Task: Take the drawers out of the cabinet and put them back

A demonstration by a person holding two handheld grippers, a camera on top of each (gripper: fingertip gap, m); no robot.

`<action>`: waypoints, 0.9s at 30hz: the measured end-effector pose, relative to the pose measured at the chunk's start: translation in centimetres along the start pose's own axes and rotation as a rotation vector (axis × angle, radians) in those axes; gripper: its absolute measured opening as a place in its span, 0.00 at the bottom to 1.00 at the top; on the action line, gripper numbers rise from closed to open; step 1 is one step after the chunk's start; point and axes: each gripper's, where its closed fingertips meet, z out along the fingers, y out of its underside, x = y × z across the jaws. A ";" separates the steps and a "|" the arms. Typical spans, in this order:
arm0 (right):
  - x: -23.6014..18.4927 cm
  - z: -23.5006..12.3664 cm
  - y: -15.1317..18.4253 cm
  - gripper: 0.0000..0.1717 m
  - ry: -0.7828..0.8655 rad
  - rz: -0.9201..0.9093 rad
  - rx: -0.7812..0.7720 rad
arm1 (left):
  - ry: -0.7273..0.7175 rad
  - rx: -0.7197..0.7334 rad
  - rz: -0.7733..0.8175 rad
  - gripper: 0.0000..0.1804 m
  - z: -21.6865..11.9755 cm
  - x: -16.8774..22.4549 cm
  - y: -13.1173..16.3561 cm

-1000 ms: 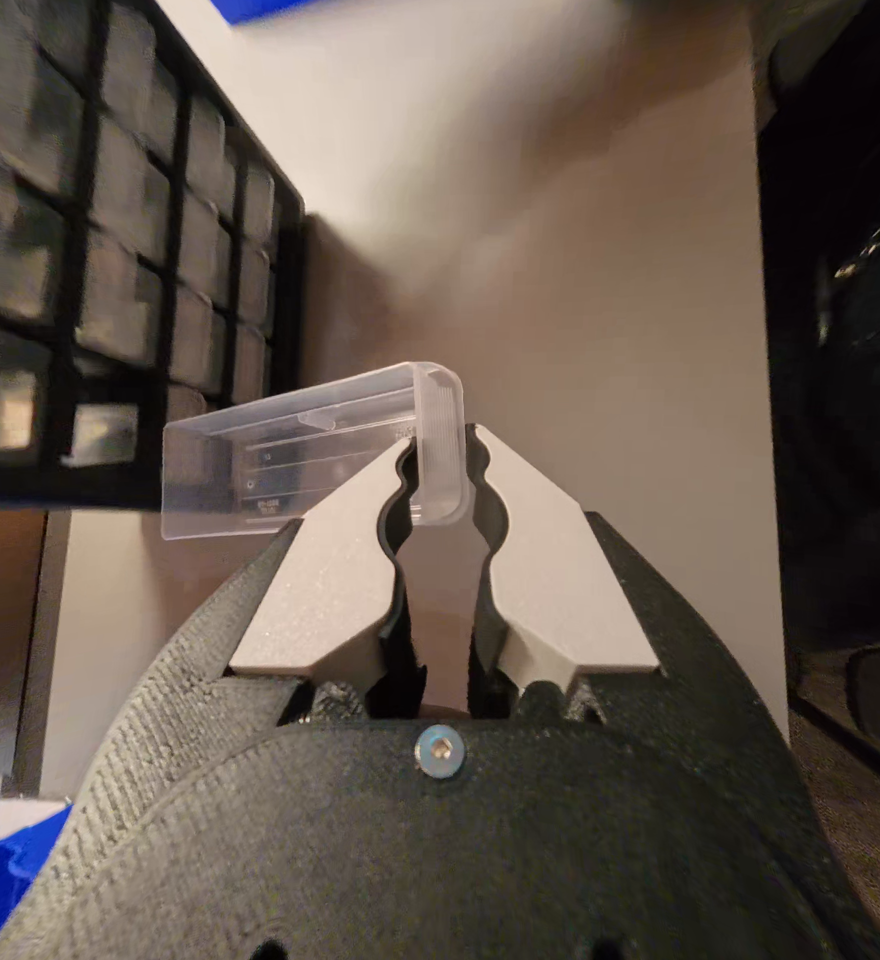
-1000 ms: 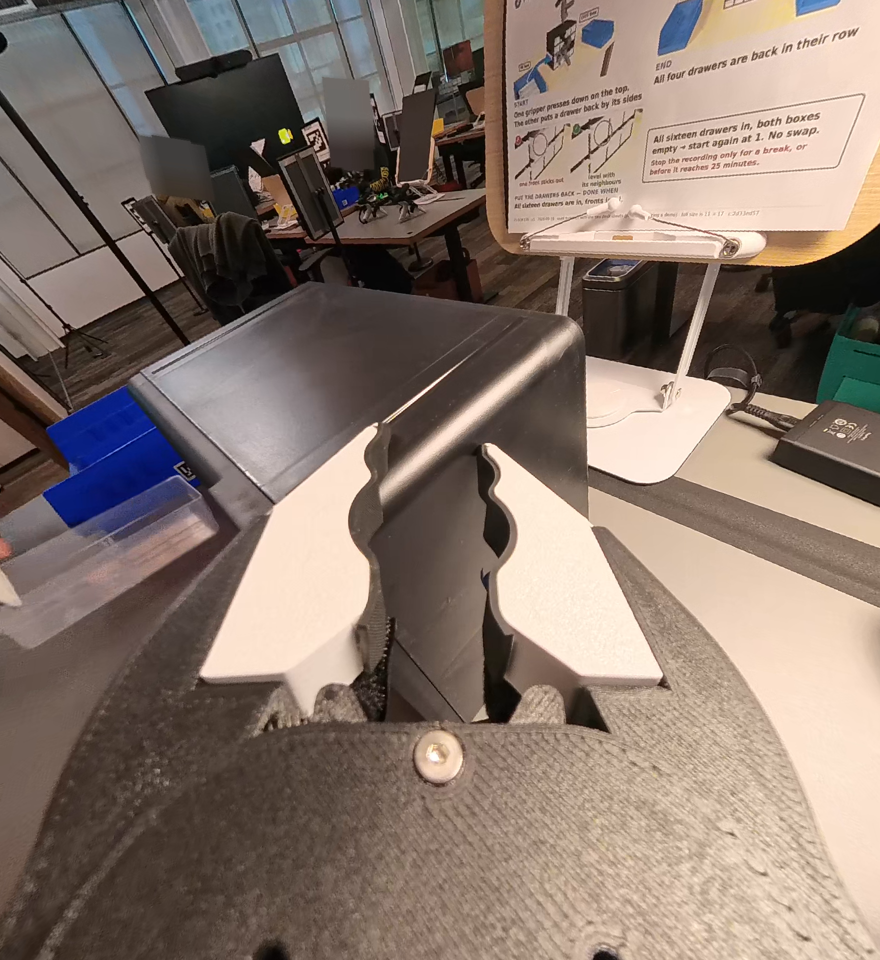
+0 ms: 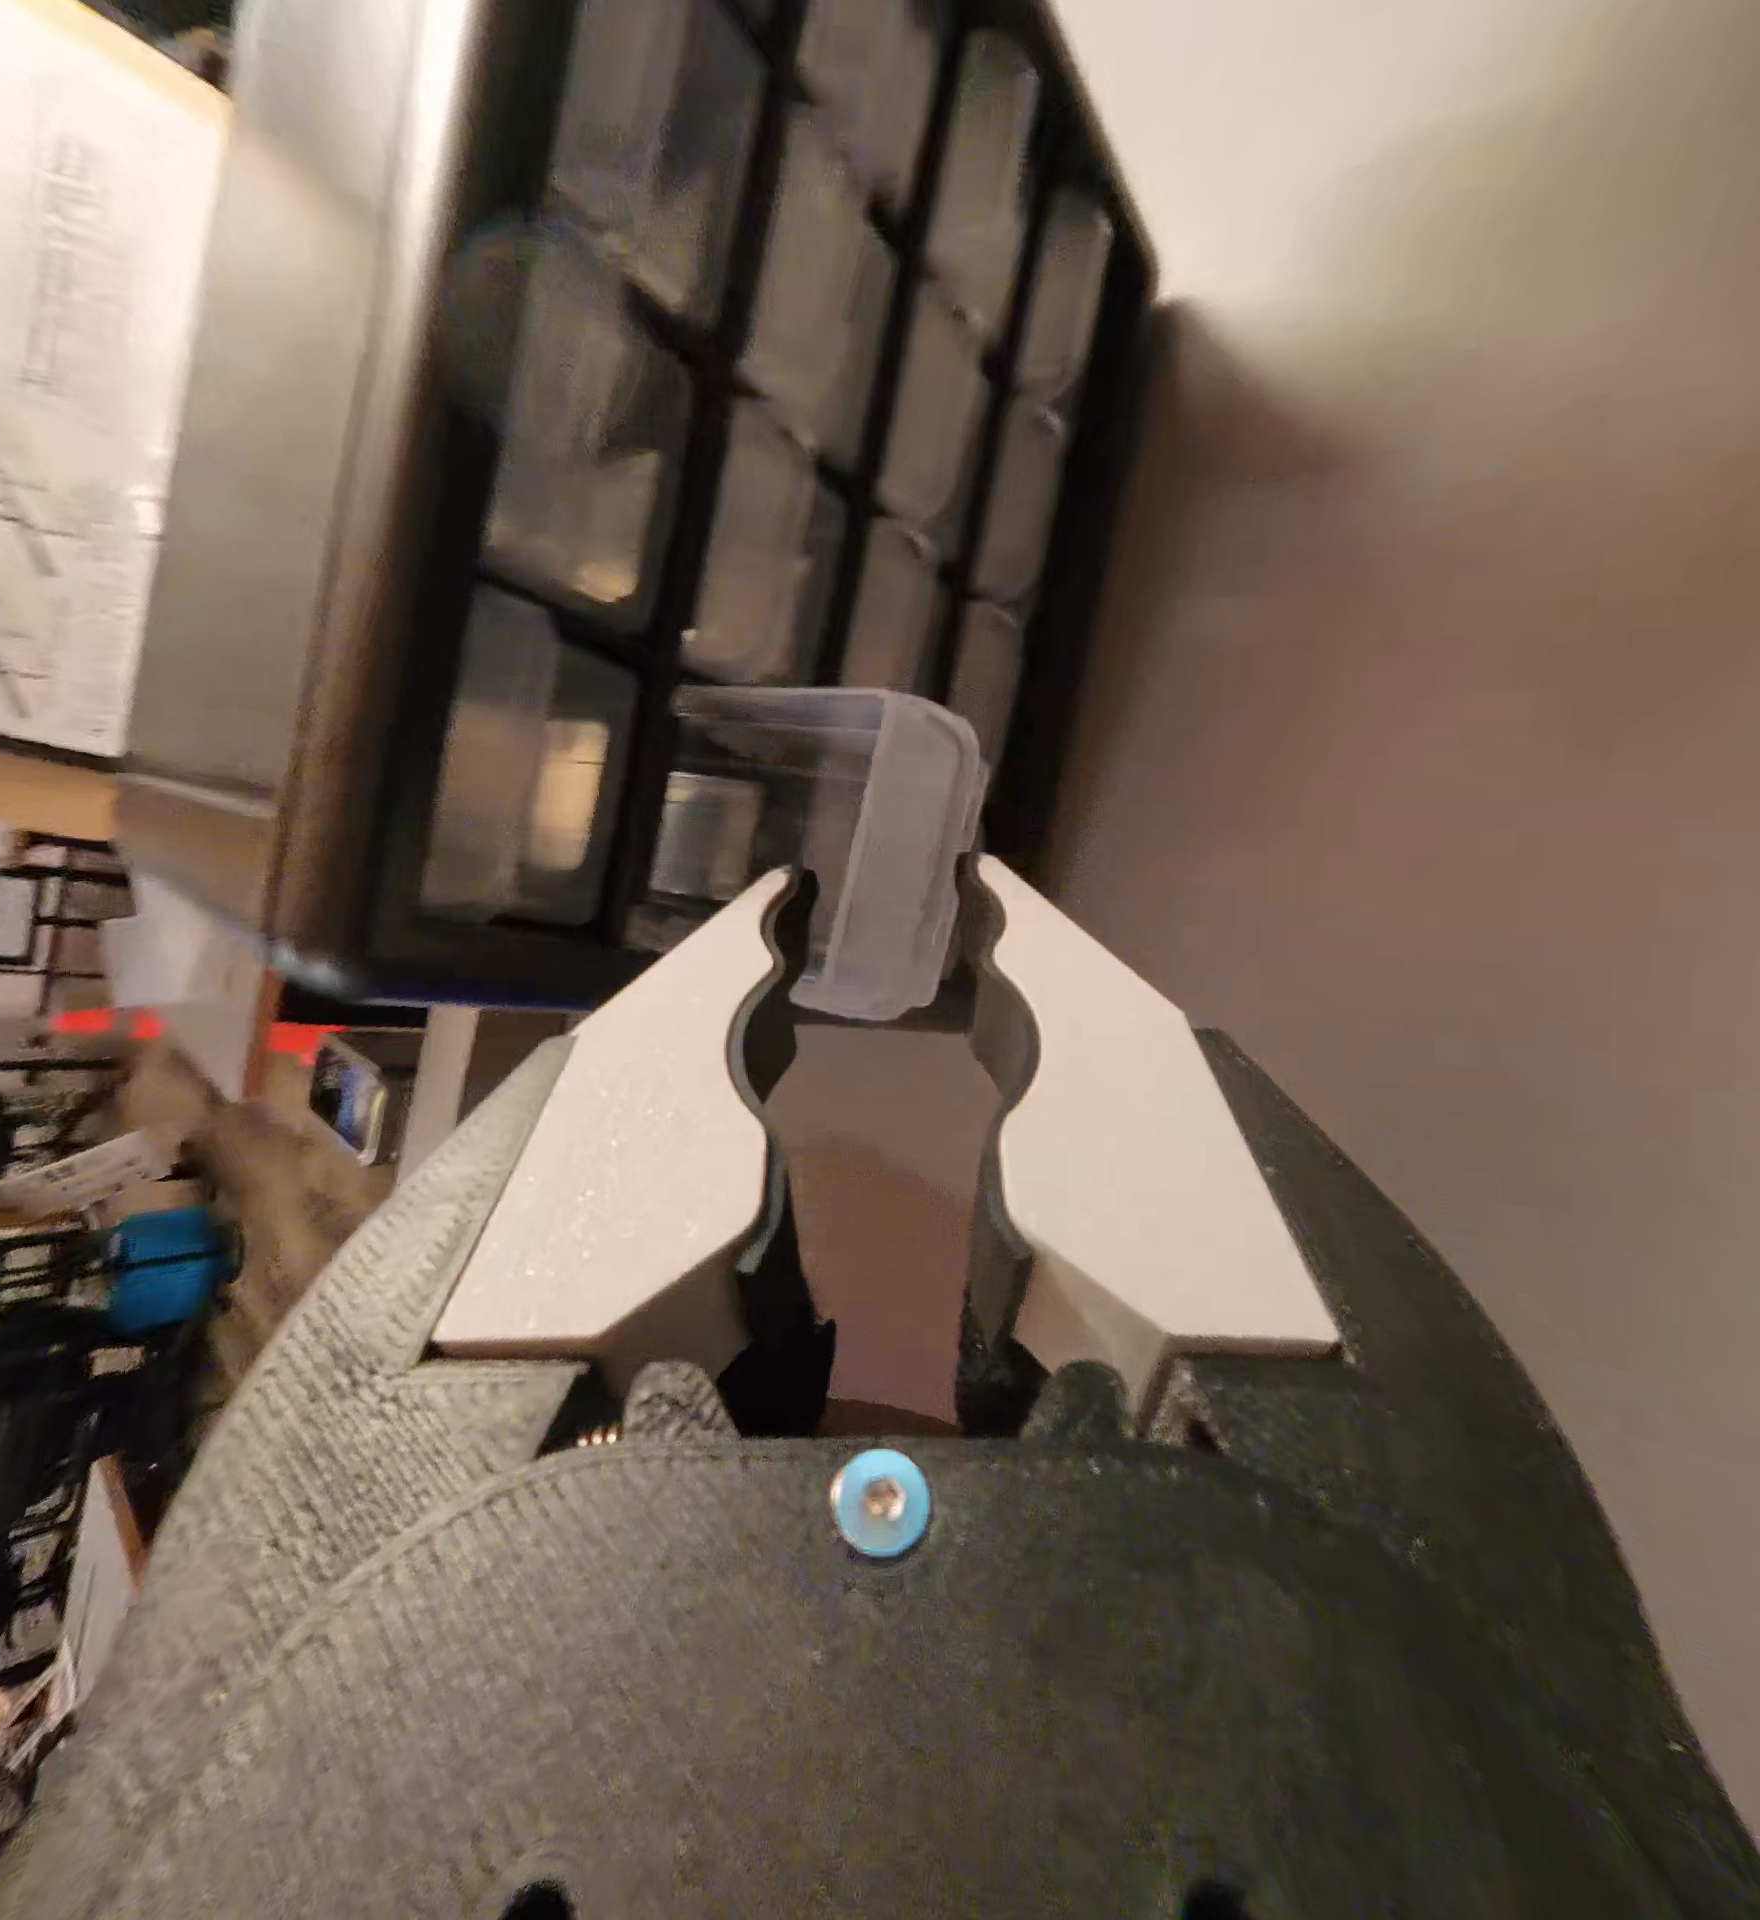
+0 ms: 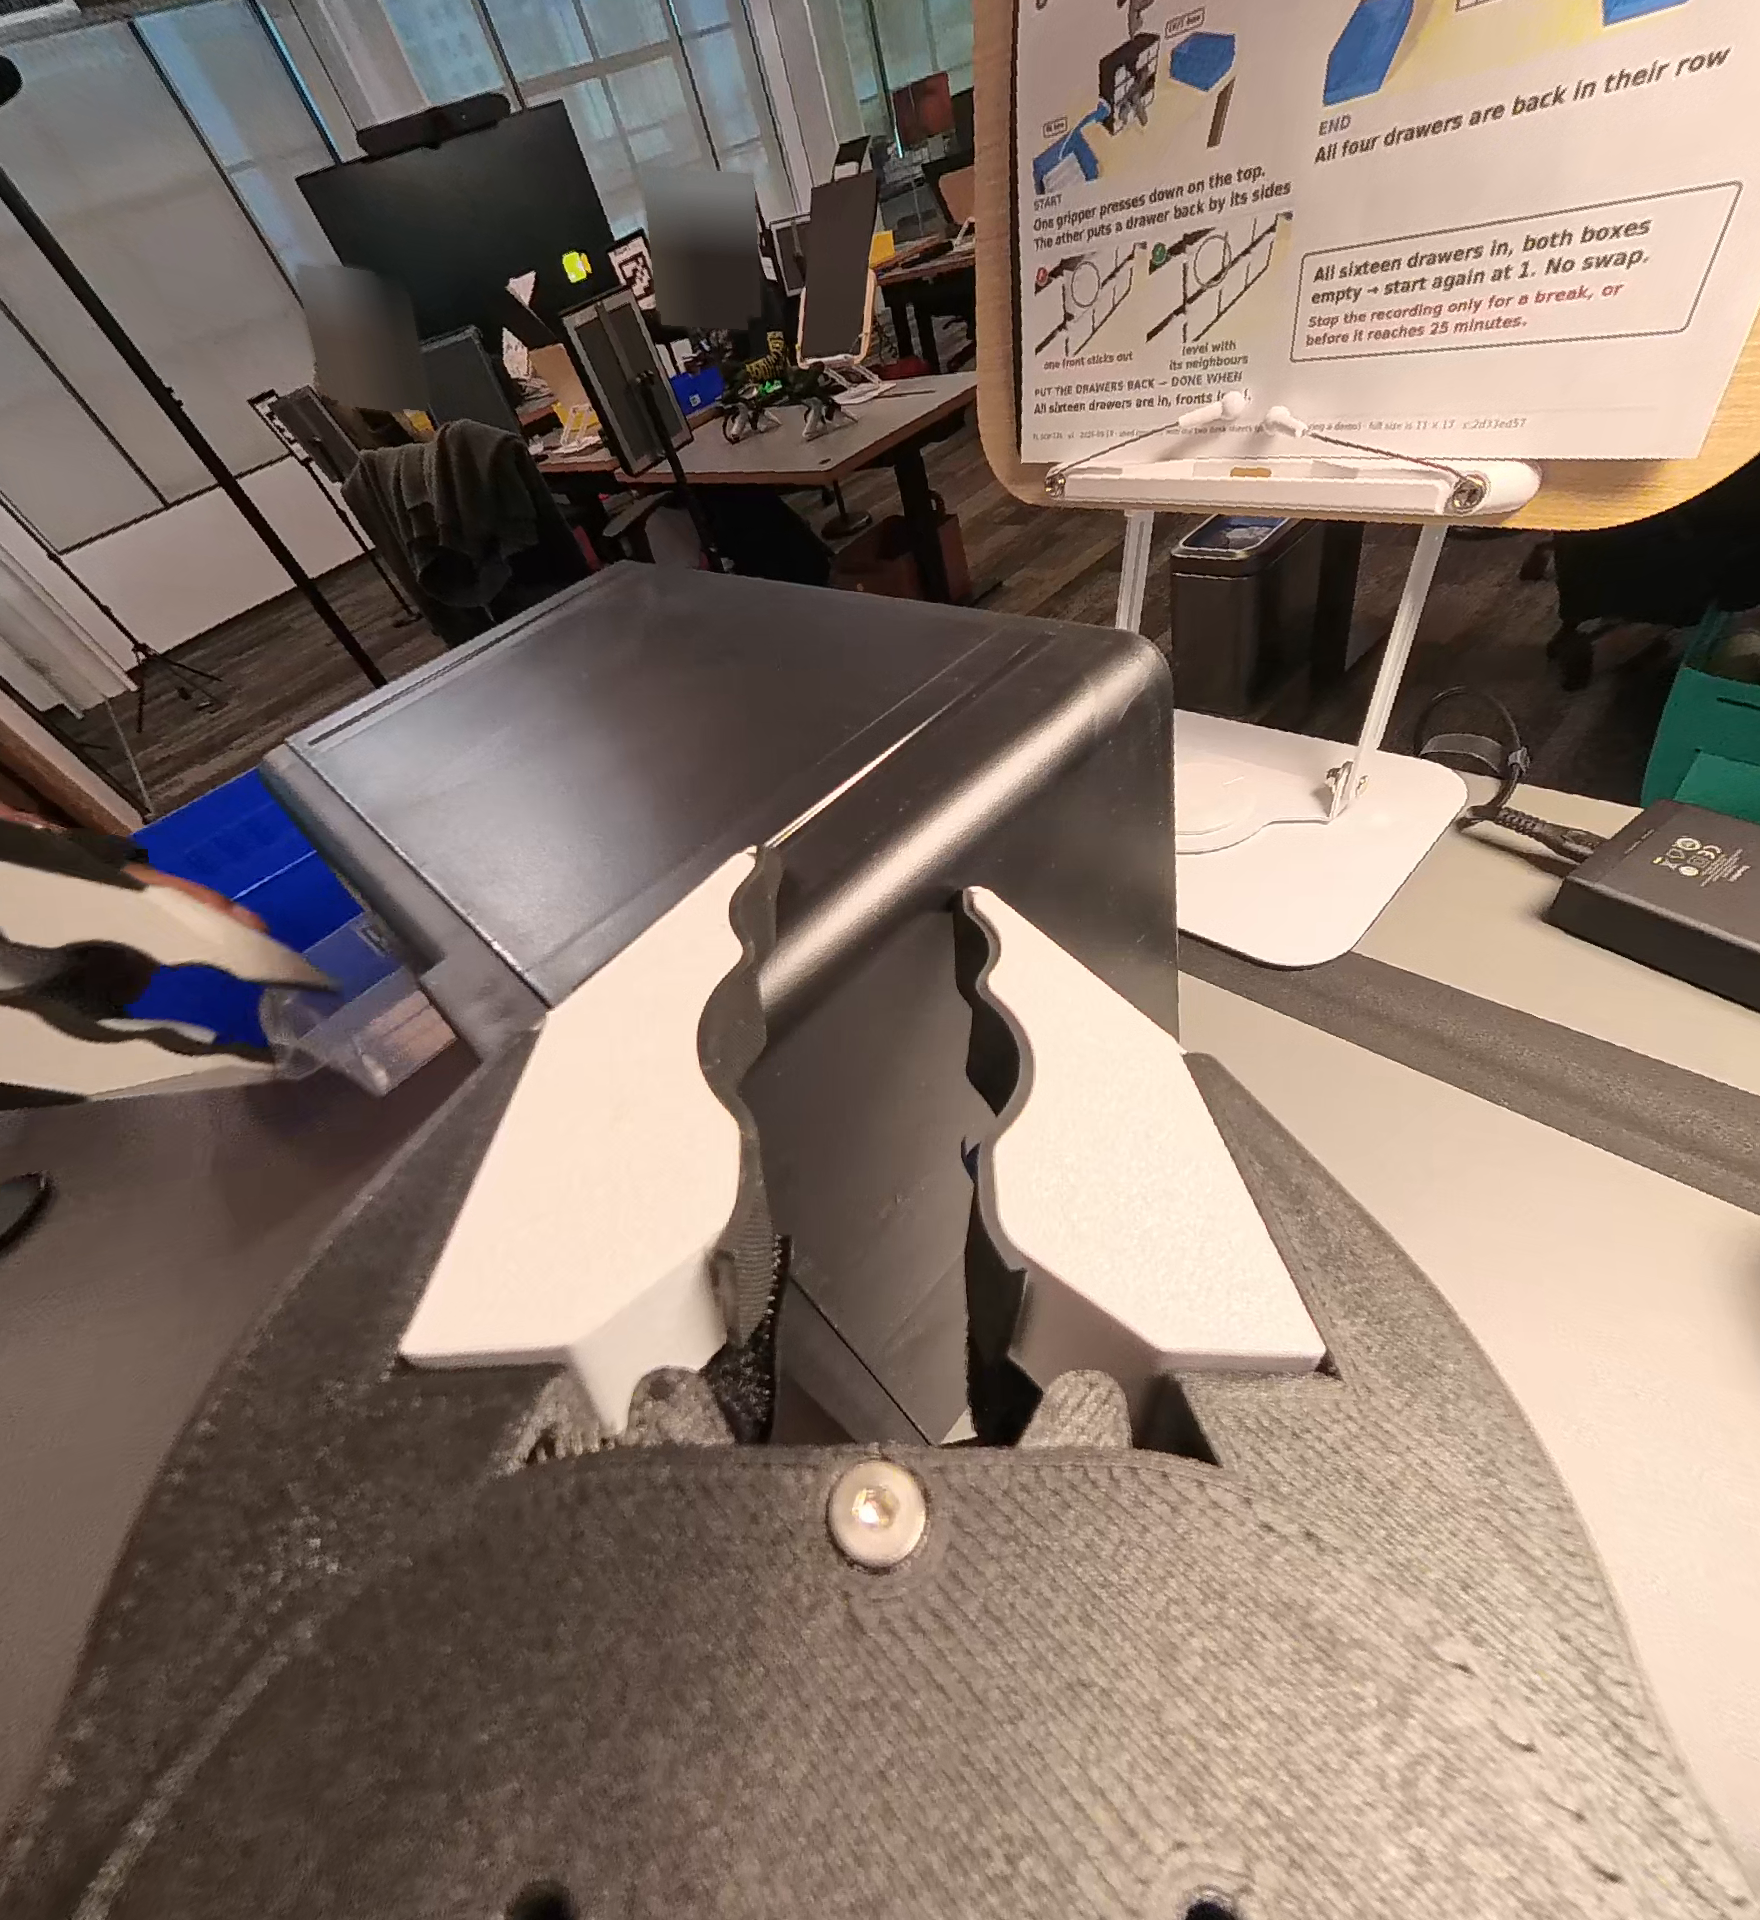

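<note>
With its far end now entered in the cabinet (image 3: pixel 647 436), the clear drawer (image 3: pixel 881 862) sits between the left gripper (image 3: pixel 881 914) fingers, apparently loosened, so reinsertion is underway.

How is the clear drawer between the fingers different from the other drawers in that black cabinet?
1. The clear drawer sticks partway out of the cabinet. The other drawers sit back in their slots.
2. The clear drawer's front stands between the fingers of the left gripper. Nothing touches the other drawers.
3. The clear drawer's side wall shows. The other drawers show only their fronts.

All are see-through plastic, and they look alike in size.
</note>
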 end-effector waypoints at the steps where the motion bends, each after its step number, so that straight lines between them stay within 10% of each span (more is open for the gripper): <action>1: 0.0 0.0 0.0 0.22 0.001 0.000 0.000 | -0.032 0.012 -0.006 0.18 0.0 -0.6 0.0; 11: 0.0 0.0 0.0 0.22 -0.005 -0.001 -0.003 | 0.147 0.163 -0.038 0.13 -2.1 2.7 -1.6; 20: 0.0 0.0 0.0 0.22 0.004 -0.002 0.001 | -0.041 0.017 -0.140 0.14 2.9 -1.6 0.6; 27: 0.0 0.0 -0.1 0.22 0.000 -0.006 -0.006 | -0.037 0.181 -0.231 0.20 2.8 0.6 -1.0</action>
